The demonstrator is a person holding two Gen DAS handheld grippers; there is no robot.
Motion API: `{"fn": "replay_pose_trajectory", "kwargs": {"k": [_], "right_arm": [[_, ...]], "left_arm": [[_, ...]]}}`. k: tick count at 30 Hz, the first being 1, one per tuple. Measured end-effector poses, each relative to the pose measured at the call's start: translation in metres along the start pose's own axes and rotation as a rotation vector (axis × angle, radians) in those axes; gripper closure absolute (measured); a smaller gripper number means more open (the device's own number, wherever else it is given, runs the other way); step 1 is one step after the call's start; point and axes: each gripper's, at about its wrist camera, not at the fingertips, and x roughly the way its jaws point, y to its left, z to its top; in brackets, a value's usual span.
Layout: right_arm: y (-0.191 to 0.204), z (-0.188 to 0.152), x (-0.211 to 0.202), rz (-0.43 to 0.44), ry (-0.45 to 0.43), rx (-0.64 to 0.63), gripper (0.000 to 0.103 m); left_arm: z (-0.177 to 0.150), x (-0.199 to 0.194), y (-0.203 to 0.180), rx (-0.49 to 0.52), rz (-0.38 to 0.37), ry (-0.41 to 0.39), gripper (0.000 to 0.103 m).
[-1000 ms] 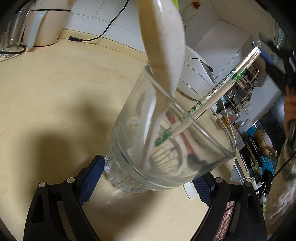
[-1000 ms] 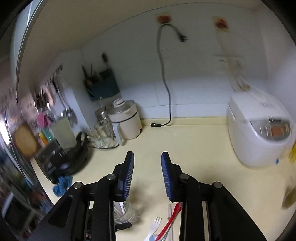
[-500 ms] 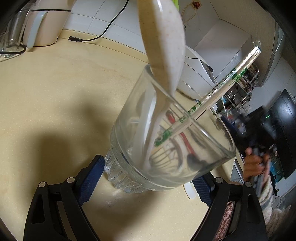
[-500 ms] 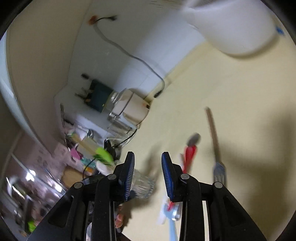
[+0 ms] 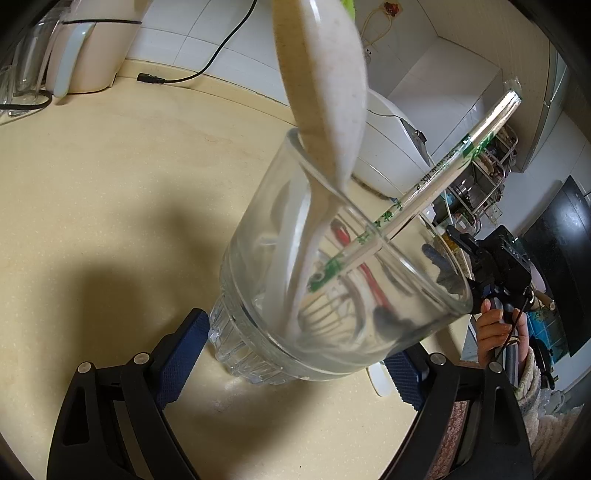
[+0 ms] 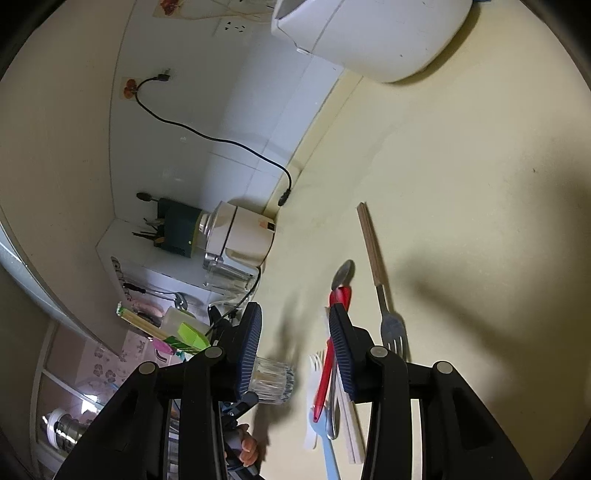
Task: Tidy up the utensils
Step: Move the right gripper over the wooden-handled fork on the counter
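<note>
A clear glass tumbler (image 5: 258,295) stands on the cream counter, and my left gripper (image 5: 295,354) is shut on its ribbed base. A white speckled spoon (image 5: 325,92) and sleeved chopsticks with green print (image 5: 443,177) lean in the glass. My right gripper (image 6: 295,347) hovers low over the loose utensils with its jaws opening and nothing between the pads. Just past its right pad lie a red-handled spoon (image 6: 341,295), a wooden-handled fork (image 6: 391,325), a white plastic fork (image 6: 316,363), a blue utensil (image 6: 328,454) and pale chopsticks (image 6: 351,424). The right gripper (image 5: 443,254) also shows behind the glass, with a hand (image 5: 495,328) holding it.
A white rice cooker (image 6: 369,33) stands at the counter's back. A beige kettle (image 6: 240,236) sits by the wall with empty glasses (image 6: 225,277) beside it, and a black power cord (image 5: 184,77) trails on the counter. A dish rack (image 5: 480,177) stands far right.
My right gripper has dropped and rolled down to the utensils on the counter, and its jaws have widened. The left gripper and the glass have not moved.
</note>
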Motion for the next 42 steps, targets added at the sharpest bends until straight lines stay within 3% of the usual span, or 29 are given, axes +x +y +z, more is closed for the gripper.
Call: {"fn": "replay_pose_trajectory", "kwargs": {"k": [6, 14, 20, 30, 42], "right_arm": [[-0.002, 0.000, 0.004, -0.002, 0.024, 0.012, 0.064], [-0.010, 0.003, -0.007, -0.062, -0.028, 0.030, 0.064], [-0.011, 0.003, -0.007, -0.182, -0.039, 0.015, 0.064], [0.006, -0.004, 0.001, -0.379, -0.047, -0.138, 0.064], [0.011, -0.007, 0.007, -0.458, -0.033, -0.190, 0.064]], "left_arm": [[0.000, 0.000, 0.000, 0.000, 0.000, 0.000, 0.012], [0.000, 0.000, 0.000, 0.000, 0.000, 0.000, 0.012], [0.000, 0.000, 0.000, -0.001, -0.001, 0.000, 0.012], [0.000, 0.000, 0.000, -0.001, -0.002, -0.001, 0.012], [0.000, 0.000, 0.000, -0.001, -0.002, -0.001, 0.012]]}}
